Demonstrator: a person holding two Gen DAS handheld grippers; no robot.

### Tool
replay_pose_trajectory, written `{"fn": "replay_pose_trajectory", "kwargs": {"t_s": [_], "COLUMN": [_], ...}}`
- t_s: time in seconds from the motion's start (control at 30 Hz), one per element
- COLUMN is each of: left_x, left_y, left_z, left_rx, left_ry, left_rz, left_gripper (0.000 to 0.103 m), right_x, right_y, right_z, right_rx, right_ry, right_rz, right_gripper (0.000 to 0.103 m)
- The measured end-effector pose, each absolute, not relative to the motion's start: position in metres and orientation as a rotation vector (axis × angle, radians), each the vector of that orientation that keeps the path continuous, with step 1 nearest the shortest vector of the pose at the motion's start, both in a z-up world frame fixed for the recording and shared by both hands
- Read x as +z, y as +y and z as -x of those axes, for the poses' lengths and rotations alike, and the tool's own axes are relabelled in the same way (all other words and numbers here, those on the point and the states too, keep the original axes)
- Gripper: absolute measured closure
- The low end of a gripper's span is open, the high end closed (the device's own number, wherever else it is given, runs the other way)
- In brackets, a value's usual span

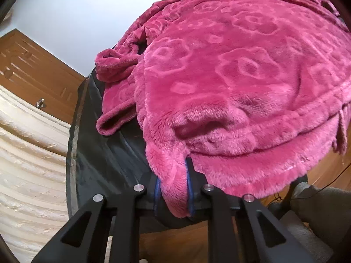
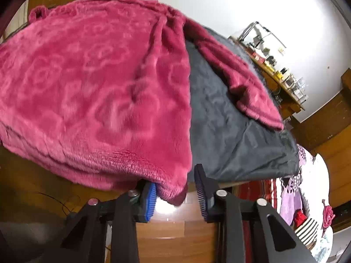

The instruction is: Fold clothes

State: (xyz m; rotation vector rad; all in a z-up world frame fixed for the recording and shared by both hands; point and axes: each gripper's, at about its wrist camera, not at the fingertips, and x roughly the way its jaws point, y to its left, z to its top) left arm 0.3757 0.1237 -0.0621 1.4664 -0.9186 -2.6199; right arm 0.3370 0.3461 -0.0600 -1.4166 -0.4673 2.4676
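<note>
A fluffy pink garment [image 1: 241, 76] with an embossed flower pattern lies spread on a dark-covered table [image 1: 105, 153]. Its near hem hangs over the table's front edge. My left gripper [image 1: 173, 188] is shut on a fold of that hem, the blue pads pressing it from both sides. In the right wrist view the same pink garment [image 2: 94, 83] covers the left of the dark table [image 2: 230, 131]. My right gripper [image 2: 176, 190] is open, its blue-padded fingers [image 2: 151, 199] standing on either side of the garment's hanging corner. A pink sleeve [image 2: 248, 92] lies across the table's right side.
A cream bedspread [image 1: 28, 164] and a wooden door [image 1: 37, 65] are at the left. A wooden floor [image 2: 175, 236] lies below. A pile of other clothes [image 2: 302, 208] sits at the right, and a cluttered wooden shelf [image 2: 283, 74] stands by the far wall.
</note>
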Motion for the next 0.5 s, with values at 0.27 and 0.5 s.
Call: {"fn": "replay_pose_trajectory", "kwargs": {"t_s": [0.27,0.5], "left_x": [-0.068,-0.079], "left_y": [0.138,0.165], "left_z": [-0.402,-0.415], "left_rx": [-2.620,-2.593], "left_ry": [-1.219,-1.493], "left_rz": [-1.281,-1.113], "left_gripper": [0.078,0.069], "right_x": [-0.010,0.006], "right_y": [0.374,0.378], "right_z": [-0.327,-0.323], "right_rx": [2.495,2.532], "right_ry": [-0.316,-0.246], "right_rz": [1.223,1.186], "right_gripper": [0.072,0.072]}}
